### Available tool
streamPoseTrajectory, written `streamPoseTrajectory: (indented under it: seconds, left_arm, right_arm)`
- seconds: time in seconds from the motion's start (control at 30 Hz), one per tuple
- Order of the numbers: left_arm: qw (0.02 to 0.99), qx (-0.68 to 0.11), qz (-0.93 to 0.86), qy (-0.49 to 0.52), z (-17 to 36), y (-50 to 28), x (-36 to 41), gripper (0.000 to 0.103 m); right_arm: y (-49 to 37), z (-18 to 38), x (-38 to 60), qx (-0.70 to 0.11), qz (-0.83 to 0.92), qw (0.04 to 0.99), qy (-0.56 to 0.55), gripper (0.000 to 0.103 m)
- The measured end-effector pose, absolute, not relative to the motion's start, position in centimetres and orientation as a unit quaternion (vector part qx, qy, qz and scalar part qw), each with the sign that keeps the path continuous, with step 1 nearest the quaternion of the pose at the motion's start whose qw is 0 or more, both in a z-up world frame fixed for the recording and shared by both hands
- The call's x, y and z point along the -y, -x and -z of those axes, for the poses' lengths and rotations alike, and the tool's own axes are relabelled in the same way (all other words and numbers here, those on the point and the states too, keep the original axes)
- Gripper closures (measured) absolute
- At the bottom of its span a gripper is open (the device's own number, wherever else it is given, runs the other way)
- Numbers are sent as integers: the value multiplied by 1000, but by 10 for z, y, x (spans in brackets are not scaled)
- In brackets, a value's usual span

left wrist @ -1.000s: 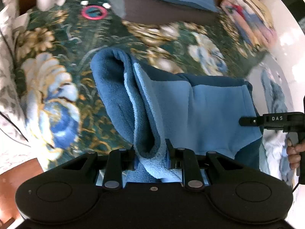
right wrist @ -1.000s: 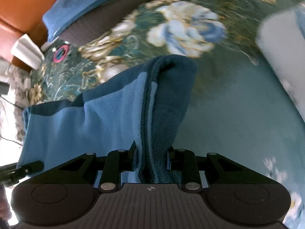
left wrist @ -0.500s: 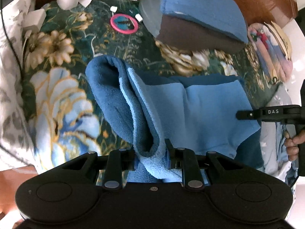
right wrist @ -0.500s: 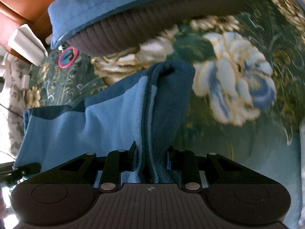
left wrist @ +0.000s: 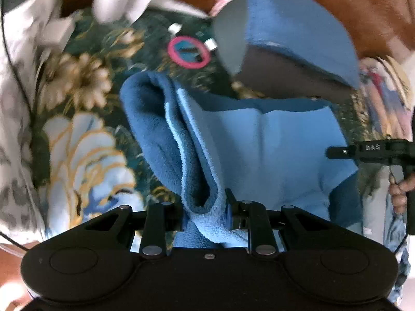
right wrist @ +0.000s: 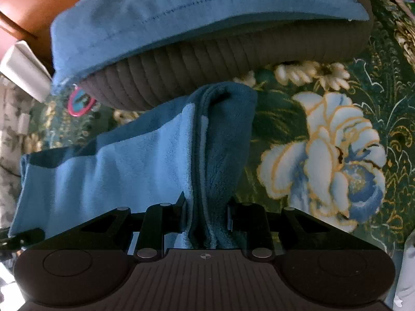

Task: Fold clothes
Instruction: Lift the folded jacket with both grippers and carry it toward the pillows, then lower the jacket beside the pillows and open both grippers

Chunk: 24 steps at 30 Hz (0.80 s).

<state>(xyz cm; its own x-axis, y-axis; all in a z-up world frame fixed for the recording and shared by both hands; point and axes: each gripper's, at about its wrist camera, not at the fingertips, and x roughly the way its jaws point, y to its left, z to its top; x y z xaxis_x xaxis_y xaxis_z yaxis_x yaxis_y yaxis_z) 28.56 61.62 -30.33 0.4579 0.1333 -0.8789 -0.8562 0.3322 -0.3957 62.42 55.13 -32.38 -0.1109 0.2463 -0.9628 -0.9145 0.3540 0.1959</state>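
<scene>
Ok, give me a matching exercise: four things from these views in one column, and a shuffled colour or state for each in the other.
Things:
1. fleece garment
2. ring
3. cushion
4. bedspread

Descriptions:
A. pink rim, lying flat
B. dark green with pale flowers
C. blue, clamped at both ends
D. grey and ribbed, under a blue cloth

Pairs: 1-C, 2-A, 3-D, 4-B

Left view is motion-blurred with bent fisheye edges; right view sharper, dim below, daylight perhaps from the side.
</scene>
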Motion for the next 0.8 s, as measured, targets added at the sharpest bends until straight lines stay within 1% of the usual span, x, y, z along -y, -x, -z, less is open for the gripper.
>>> streamPoseTrajectory:
  seconds: [0.3, 0.5, 0.53, 0.57, 0.6, 0.63, 0.67, 0.73, 0.77, 0.8]
  left_arm:
    - [699, -409, -356, 466, 332, -273, -621, 69]
    - [698, -412, -355, 465, 328, -274, -623, 68]
    - [698, -413, -357, 464, 325, -274, -622, 65]
    - [697, -414, -360, 463, 323, -275, -621, 56]
    - [694, -415, -364, 462, 320, -276, -620, 46]
    - [692, -417, -369, 460, 318, -277, -620, 42]
    - [692, -413, -373, 460, 315, -277, -619, 41]
    - [695, -405, -380, 456, 307, -278, -614, 36]
    - [698, -402, -382, 452, 303, -279, -611, 32]
    - [703, -398, -384, 447, 297, -280, -608, 28]
  right_arm:
    - [-630, 343, -553, -573, -466, 603, 302, 77]
    - [-625, 342, -554, -571, -460, 606, 308, 72]
    - [-625, 340, -554, -569, -461, 607, 309, 72]
    - [-624, 336, -552, -566, -465, 607, 307, 70]
    - [-624, 333, -550, -564, -468, 608, 305, 66]
    - [-623, 329, -548, -562, -472, 608, 303, 63]
    - [-623, 325, -546, -560, -474, 609, 301, 61]
    - [-623, 317, -540, -555, -475, 615, 299, 58]
    - [-622, 312, -537, -552, -476, 617, 297, 56]
    - [-622, 307, -534, -548, -478, 620, 294, 51]
